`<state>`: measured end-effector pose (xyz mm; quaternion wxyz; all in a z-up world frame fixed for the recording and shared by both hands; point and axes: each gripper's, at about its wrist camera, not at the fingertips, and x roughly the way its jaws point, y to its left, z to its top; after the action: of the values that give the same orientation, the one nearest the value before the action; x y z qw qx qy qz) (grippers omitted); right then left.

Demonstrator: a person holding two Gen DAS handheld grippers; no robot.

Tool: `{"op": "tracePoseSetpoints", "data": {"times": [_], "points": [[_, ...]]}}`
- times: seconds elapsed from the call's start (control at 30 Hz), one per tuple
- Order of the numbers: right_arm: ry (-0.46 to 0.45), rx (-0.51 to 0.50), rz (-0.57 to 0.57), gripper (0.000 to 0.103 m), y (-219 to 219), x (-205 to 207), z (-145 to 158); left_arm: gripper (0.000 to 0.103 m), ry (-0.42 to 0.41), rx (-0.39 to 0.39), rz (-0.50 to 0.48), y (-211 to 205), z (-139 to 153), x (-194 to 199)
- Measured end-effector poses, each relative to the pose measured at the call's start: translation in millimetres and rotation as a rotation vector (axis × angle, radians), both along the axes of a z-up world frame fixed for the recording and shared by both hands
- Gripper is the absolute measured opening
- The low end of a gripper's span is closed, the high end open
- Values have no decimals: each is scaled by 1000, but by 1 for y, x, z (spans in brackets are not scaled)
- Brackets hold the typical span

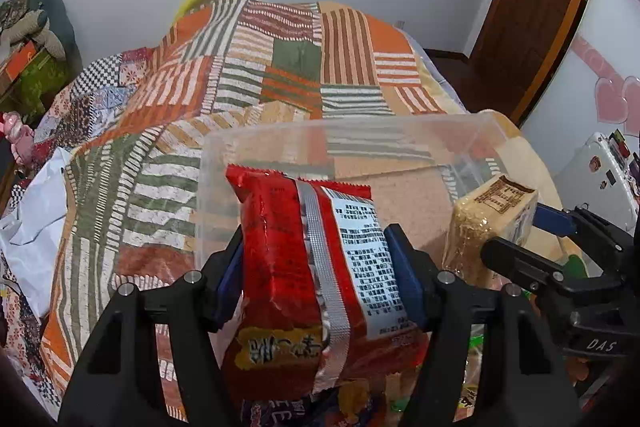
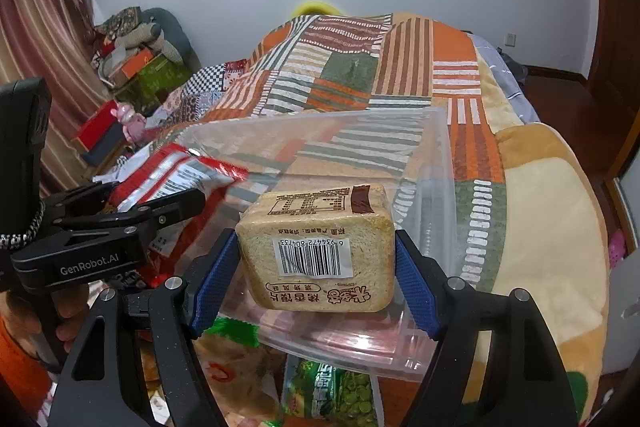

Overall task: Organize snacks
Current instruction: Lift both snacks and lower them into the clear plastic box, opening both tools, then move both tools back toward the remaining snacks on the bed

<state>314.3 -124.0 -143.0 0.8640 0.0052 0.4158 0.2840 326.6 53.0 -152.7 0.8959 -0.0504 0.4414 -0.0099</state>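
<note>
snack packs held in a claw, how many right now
2: the red snack bag in the left claw, the toast-slice pack in the right claw, both over the clear bin.

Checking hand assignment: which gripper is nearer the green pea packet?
Right. The right gripper, shut on the toast pack, is directly above the green pea packet; the left gripper holds the red bag further left.

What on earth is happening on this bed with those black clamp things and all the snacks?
A person is sorting snacks with a handheld gripper in each hand. The left gripper is clamped on a red snack packet, and the right gripper on a wrapped bread-like block. Both are held over a clear plastic bin on the patchwork blanket. More packets lie in front of the bin.
</note>
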Motion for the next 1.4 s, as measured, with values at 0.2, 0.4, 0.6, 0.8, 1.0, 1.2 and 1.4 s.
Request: {"op": "tracePoseSetpoints", "data": {"times": [0.2, 0.4, 0.6, 0.8, 1.0, 1.2, 1.4], "points": [[-7, -31, 18, 75, 3, -3, 3, 68, 10, -8, -3, 0, -2, -4], [-14, -7, 11, 77, -3, -10, 14, 79, -75, 28, -7, -3, 22, -22], [-48, 15, 8, 77, -13, -30, 33, 81, -123, 18, -13, -6, 46, -52], [-87, 18, 6, 78, -21, -60, 47, 82, -163, 41, -14, -13, 63, -92], [-83, 35, 2, 78, -29, -89, 48, 88, -189, 49, -6, -14, 68, -140], [-47, 13, 23, 78, -29, -115, 33, 90, -169, 56, -12, -16, 56, -183], [15, -19, 54, 78, -22, -130, 7, 90, -130, 63, -16, -15, 35, -210]]}}
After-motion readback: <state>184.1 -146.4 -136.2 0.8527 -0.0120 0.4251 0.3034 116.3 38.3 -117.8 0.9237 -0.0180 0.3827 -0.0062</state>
